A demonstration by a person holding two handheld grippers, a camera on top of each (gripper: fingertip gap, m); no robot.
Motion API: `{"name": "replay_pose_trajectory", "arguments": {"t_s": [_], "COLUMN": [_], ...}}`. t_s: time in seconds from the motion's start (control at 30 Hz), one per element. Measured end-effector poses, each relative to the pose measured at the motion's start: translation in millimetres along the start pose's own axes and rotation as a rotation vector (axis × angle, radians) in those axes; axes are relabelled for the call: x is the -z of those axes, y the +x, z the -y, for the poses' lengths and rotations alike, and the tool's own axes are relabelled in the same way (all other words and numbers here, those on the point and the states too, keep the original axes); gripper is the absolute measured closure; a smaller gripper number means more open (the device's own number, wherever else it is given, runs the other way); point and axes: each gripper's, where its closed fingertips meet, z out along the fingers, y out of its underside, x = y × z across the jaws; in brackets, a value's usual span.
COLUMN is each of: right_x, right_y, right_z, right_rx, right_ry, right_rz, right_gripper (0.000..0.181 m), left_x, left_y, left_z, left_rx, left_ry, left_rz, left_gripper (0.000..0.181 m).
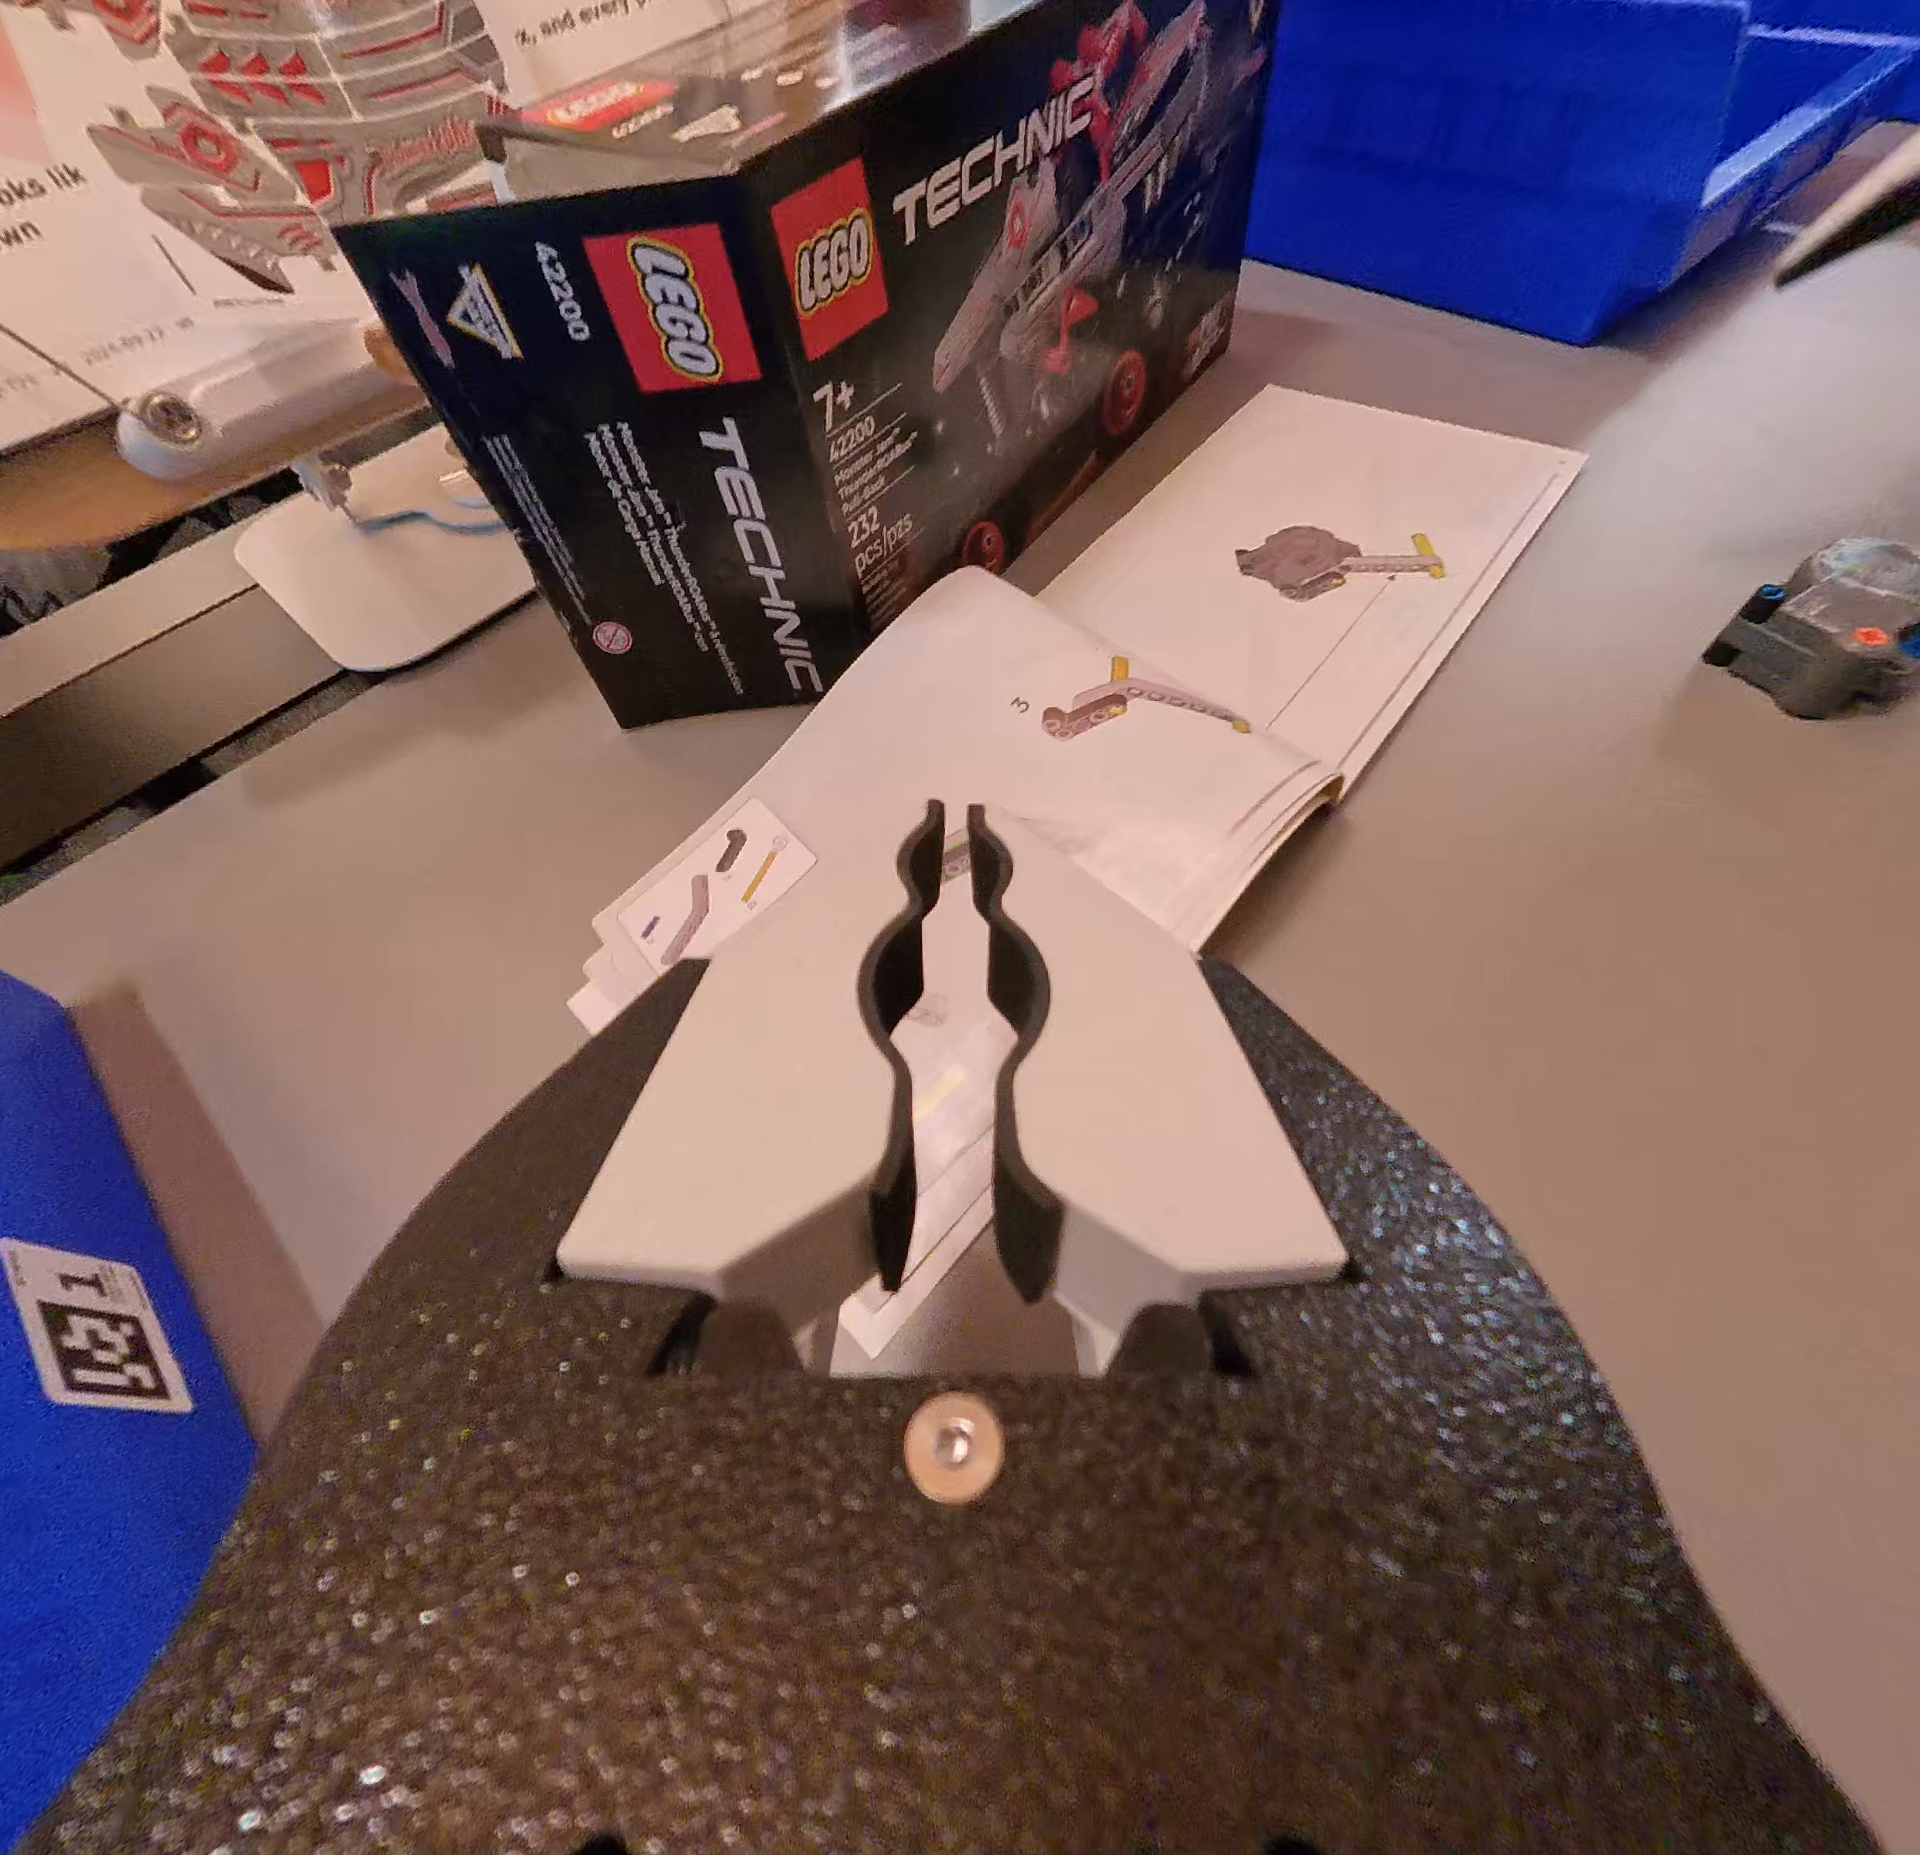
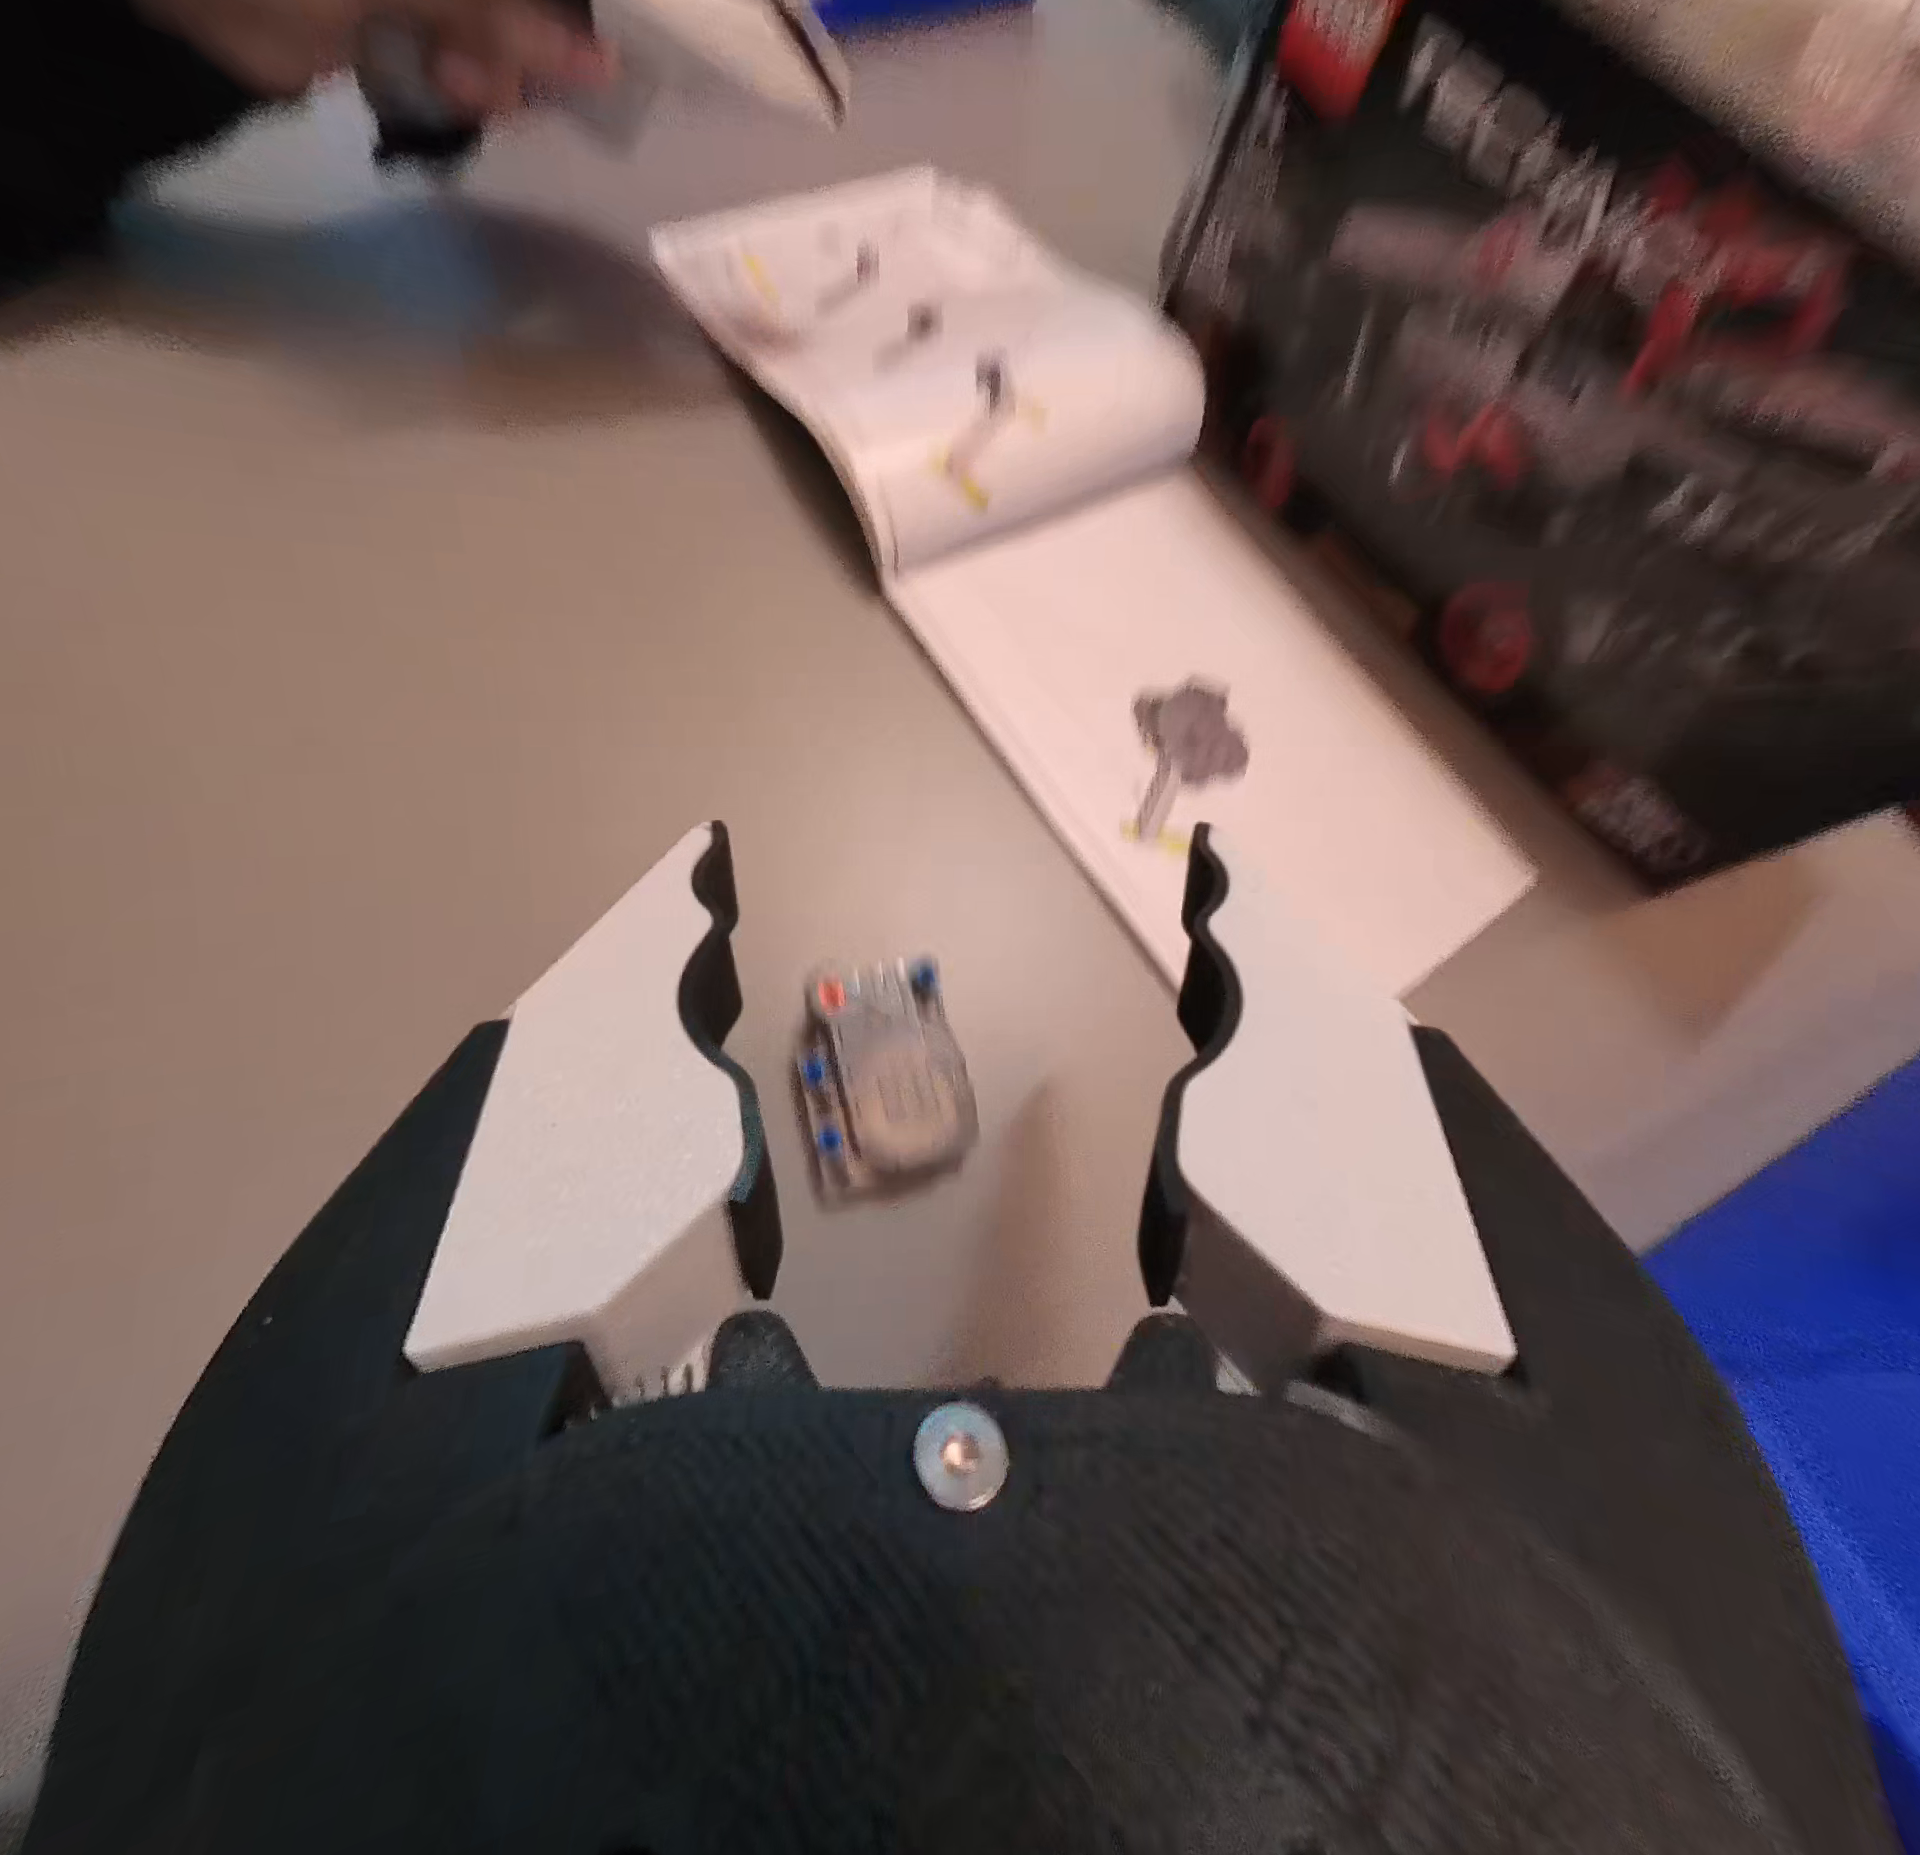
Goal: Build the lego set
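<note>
**Right gripper lining up on grey motor block**

Grey pull-back motor block point(image 2: 888, 1078) w/ blue pins lies on the grey tabletop point(image 2: 364, 714), between the right gripper point(image 2: 956, 849) fingers but below them, not touched; fingers wide. Step looks like pickup of the block for the early booklet stage. Next move likely: lower, centre, close on its long sides.

Left gripper point(image 1: 951, 813) fingers narrow, a small grey piece point(image 1: 958, 858) seems pinched at the tips; can't tell for sure. It hangs over the open instruction booklet point(image 1: 1299, 579). Lego box point(image 1: 831, 403) stands behind the booklet twd the far edge; blue bins point(image 1: 1507, 143) beyond. Right view is blurred. Booklet edge sits just beside the block, may snag a finger.
</note>
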Motion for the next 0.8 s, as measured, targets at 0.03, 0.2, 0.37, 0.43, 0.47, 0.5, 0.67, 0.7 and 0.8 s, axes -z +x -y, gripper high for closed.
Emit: {"name": "replay_pose_trajectory", "arguments": {"t_s": [0.03, 0.2, 0.37, 0.43, 0.47, 0.5, 0.67, 0.7, 0.8], "right_x": [-6, -47, -55, -58, -62, -66, -84, -86, -91], "right_y": [-5, -27, -32, -36, -40, -43, -50, -54, -61], "right_z": [18, 47, 32, 34, 37, 41, 56, 57, 53], "right_rx": [0.013, 0.097, 0.088, 0.072, 0.070, 0.076, 0.080, 0.089, 0.103], "right_ry": [0.050, 0.075, 0.026, 0.056, 0.078, 0.094, 0.106, 0.109, 0.096], "right_rz": [-0.014, -0.036, -0.085, -0.087, -0.076, -0.065, -0.011, 0.005, 0.043], "right_gripper": [0.098, 0.103, 0.107, 0.109, 0.110, 0.112, 0.111, 0.111, 0.111], "left_x": [3, 62, 121, 114, 104, 92, 41, 37, 24], "left_y": [2, -24, -152, -193, -207, -215, -235, -237, -239], "left_z": [4, 49, 10, -24, -39, -52, -103, -110, -111], "left_rx": [-0.002, -0.002, 0.036, 0.042, 0.060, 0.086, 0.123, 0.115, 0.141], "left_ry": [0.010, 0.137, -0.184, -0.389, -0.466, -0.531, -0.755, -0.790, -0.784], "left_rz": [-0.006, 0.054, 0.256, 0.243, 0.219, 0.183, 0.076, 0.071, 0.061], "left_gripper": [0.180, 0.181, 0.173, 0.170, 0.164, 0.158, 0.154, 0.154, 0.160]}}
